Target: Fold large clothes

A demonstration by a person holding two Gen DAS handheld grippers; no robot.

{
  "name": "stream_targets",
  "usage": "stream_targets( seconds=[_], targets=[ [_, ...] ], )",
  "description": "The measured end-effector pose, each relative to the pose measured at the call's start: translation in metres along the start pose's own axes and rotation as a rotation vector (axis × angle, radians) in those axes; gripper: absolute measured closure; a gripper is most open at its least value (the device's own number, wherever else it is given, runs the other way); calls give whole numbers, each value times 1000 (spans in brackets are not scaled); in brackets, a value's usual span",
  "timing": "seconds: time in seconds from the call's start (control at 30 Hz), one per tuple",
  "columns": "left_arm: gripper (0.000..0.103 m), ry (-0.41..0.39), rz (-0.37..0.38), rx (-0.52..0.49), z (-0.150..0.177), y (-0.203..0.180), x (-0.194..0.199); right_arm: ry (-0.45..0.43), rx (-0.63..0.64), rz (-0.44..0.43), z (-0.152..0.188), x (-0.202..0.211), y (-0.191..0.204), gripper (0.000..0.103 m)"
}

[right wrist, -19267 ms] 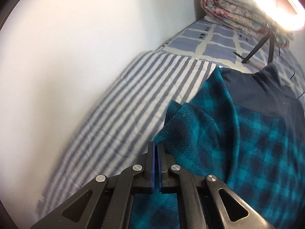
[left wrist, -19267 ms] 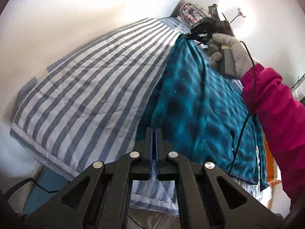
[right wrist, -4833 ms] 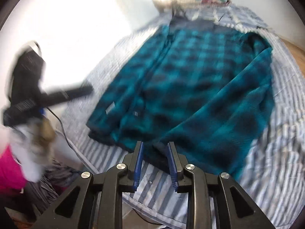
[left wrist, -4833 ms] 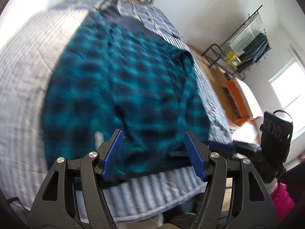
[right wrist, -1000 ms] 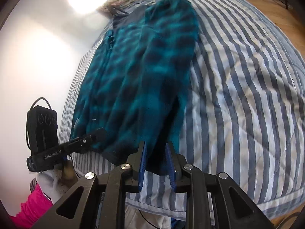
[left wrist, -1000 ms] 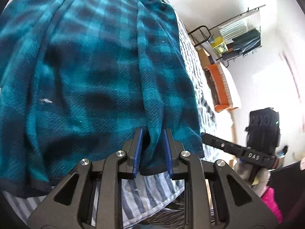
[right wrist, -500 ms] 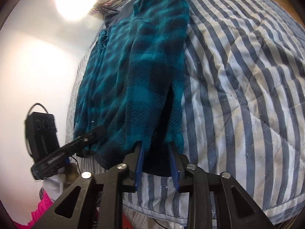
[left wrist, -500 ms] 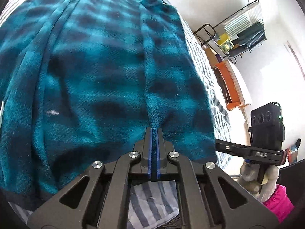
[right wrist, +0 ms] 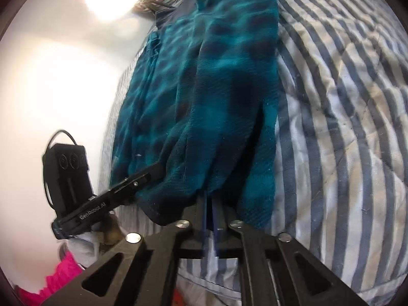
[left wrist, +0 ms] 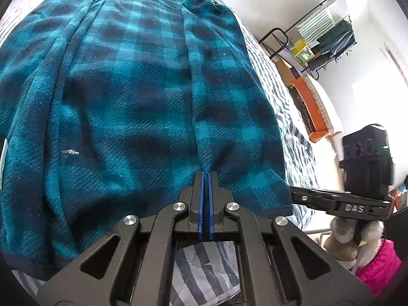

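One teal-black plaid fleece jacket point(left wrist: 142, 97), lengthwise on striped bedding point(right wrist: 344, 107); your two grippers, L point(left wrist: 205, 178) & R point(right wrist: 209, 199), each pinch its hem.

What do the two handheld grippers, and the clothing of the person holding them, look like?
Each gripper is black plastic with silver pivot screws and blue pads. The other gripper carries white lettering, a black box and a cable. The person wears pale fuzzy gloves and a bright pink sleeve.

The right gripper point(right wrist: 209, 199) is clamped on the near hem of a teal plaid jacket point(right wrist: 204, 81) that lies lengthwise on a striped bedspread point(right wrist: 344, 102). To the left, the left gripper point(right wrist: 155, 169), held by a gloved hand point(right wrist: 102, 237) with a pink sleeve point(right wrist: 51, 280), meets the same hem.
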State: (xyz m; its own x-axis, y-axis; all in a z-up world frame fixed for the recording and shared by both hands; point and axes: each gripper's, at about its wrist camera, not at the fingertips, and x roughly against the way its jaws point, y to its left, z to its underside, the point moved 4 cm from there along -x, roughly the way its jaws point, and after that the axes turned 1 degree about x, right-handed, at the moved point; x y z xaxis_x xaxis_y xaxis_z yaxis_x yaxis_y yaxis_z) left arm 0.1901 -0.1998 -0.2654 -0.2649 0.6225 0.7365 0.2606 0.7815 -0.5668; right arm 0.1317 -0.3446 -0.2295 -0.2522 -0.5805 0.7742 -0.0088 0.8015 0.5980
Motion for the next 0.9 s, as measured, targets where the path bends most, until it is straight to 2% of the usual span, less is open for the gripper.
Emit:
stream_targets(
  seconds=[0.17,0.27,0.3,0.4,0.43,0.47,0.5,0.53,0.57,0.67,0.8,0.9],
  targets=[
    [103,-1,-12,-23,2,-2,0,-72,41,50,-2,33,8,103],
    [103,9,-29,-42,5,-4,-5,-52,69,154,1,31,0,103],
    [102,12,-37,-50,6,-5,-6,-39,62,160,3,27,-4,103],
    [102,-2,-57,-74,5,-8,-1,14,34,112,9,13,-15,103],
    [102,-14,-64,-79,3,-9,3,24,42,110,9,13,-15,98],
    [102,-35,-68,-81,1,-10,10,28,35,102,8,15,-15,97],
    [102,-59,-63,-82,-1,-14,18,22,33,90,8,18,-13,97],
    [102,-78,-59,-87,-3,-17,24,-2,36,84,5,26,-13,92],
    [102,-97,-51,-103,-5,-24,29,-31,42,82,2,34,-12,82],
    [102,-129,-30,-169,-4,-48,34,-86,25,76,-5,48,-17,82],
    [102,-87,2,-235,4,-68,11,-105,-8,98,-9,48,-28,82],
    [102,-29,-26,-240,12,-61,-15,-123,-8,101,-10,52,-34,82]
  ],
)
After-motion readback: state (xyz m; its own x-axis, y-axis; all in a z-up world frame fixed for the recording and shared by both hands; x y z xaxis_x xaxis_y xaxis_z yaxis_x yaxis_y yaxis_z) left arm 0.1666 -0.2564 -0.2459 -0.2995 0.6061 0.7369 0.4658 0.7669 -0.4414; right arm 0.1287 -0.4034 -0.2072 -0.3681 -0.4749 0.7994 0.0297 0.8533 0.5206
